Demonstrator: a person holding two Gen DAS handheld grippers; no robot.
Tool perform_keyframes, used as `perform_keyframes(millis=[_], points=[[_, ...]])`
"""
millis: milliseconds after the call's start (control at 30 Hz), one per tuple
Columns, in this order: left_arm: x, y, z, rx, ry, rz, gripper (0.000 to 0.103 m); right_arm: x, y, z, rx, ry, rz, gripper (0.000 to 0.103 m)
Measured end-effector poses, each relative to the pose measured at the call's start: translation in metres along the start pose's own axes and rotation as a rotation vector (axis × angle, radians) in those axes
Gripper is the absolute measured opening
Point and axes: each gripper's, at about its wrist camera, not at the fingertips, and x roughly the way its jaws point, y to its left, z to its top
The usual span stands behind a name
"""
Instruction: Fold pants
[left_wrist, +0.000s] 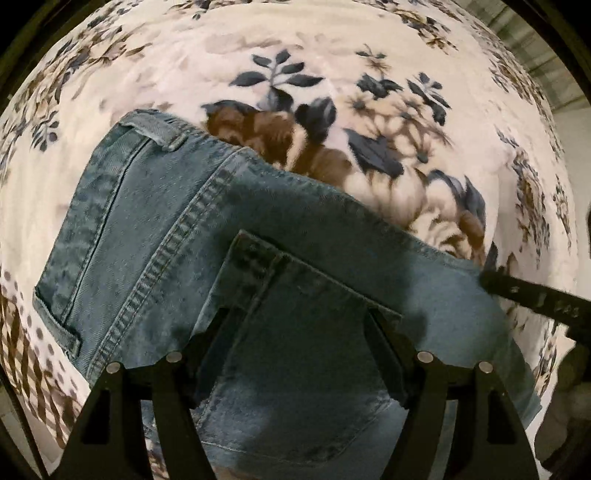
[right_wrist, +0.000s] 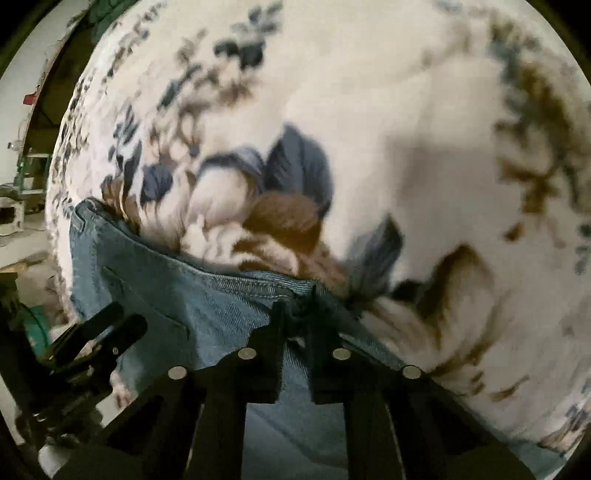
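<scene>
Blue denim pants lie on a cream floral blanket, back pocket and waistband belt loop up. My left gripper hovers open over the back pocket, its fingers wide apart. The right gripper's fingers reach in from the right at the pants' edge. In the right wrist view my right gripper is shut on the folded edge of the pants, the denim bunched between its fingers. The left gripper shows at the lower left over the pants.
The floral blanket covers the whole work surface. Its left edge drops to a room floor with furniture beyond.
</scene>
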Motion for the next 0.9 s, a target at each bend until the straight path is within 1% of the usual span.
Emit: perform_keyframes(millis=[67,100,167,200,233,267,333,400,433,467,500,533,567,600,633,667,700,733,767,800,833,900], points=[[-0.001,0.006,-0.003,-0.002,-0.001,-0.005,0.071,-0.007,0.001,0.0,0.06,-0.03,0.016,0.004],[0.001,0.006,-0.004,0.001,0.0,0.0,0.071,-0.011,-0.001,-0.003,0.084,-0.058,0.025,0.004],[0.001,0.007,-0.003,0.004,0.005,-0.002,0.071,-0.005,-0.006,-0.005,0.115,-0.068,0.02,0.003],[0.003,0.006,-0.002,0.006,0.011,-0.004,0.071,0.006,-0.015,-0.004,0.17,-0.044,0.049,0.003],[0.002,0.012,-0.003,0.01,0.014,-0.003,0.071,0.018,-0.031,-0.001,0.258,-0.013,0.101,0.003],[0.002,0.013,-0.002,0.015,0.019,0.0,0.071,0.03,-0.047,0.001,0.339,-0.005,0.158,0.004],[0.0,0.015,-0.002,0.025,0.028,0.0,0.071,0.034,-0.065,0.007,0.416,-0.008,0.234,0.005],[-0.007,0.01,-0.001,0.047,0.015,-0.01,0.071,0.023,-0.074,0.009,0.45,0.008,0.266,0.012],[-0.013,0.006,-0.002,0.065,0.003,-0.009,0.071,0.006,-0.077,0.005,0.445,-0.018,0.287,0.015],[-0.017,0.002,-0.003,0.079,-0.005,-0.007,0.071,-0.005,-0.076,0.001,0.426,-0.044,0.288,0.024],[-0.023,-0.004,-0.006,0.101,-0.015,-0.007,0.071,-0.027,-0.076,-0.007,0.394,-0.088,0.27,0.033],[-0.027,-0.011,-0.01,0.123,-0.023,-0.008,0.071,-0.045,-0.078,-0.017,0.378,-0.127,0.25,0.057],[-0.031,-0.019,-0.014,0.143,-0.029,-0.012,0.071,-0.063,-0.083,-0.031,0.369,-0.182,0.237,0.077],[-0.035,-0.028,-0.019,0.159,-0.034,-0.021,0.071,-0.082,-0.089,-0.052,0.365,-0.256,0.229,0.08],[-0.038,-0.035,-0.023,0.168,-0.039,-0.034,0.071,-0.096,-0.099,-0.075,0.374,-0.31,0.225,0.08],[-0.042,-0.043,-0.028,0.175,-0.046,-0.045,0.073,-0.106,-0.109,-0.096,0.4,-0.335,0.22,0.08],[-0.043,-0.053,-0.037,0.191,-0.051,-0.054,0.081,-0.112,-0.121,-0.118,0.44,-0.349,0.21,0.08],[-0.042,-0.057,-0.037,0.203,-0.048,-0.059,0.087,-0.116,-0.132,-0.141,0.49,-0.364,0.206,0.08],[-0.039,-0.067,-0.043,0.218,-0.035,-0.069,0.095,-0.119,-0.152,-0.176,0.565,-0.38,0.206,0.08],[-0.033,-0.078,-0.052,0.229,-0.012,-0.074,0.096,-0.12,-0.166,-0.204,0.631,-0.386,0.194,0.08],[-0.029,-0.089,-0.061,0.237,0.007,-0.071,0.096,-0.122,-0.185,-0.243,0.717,-0.4,0.178,0.08],[-0.017,-0.103,-0.079,0.255,0.037,-0.069,0.096,-0.127,-0.223,-0.307,0.855,-0.437,0.153,0.08]])
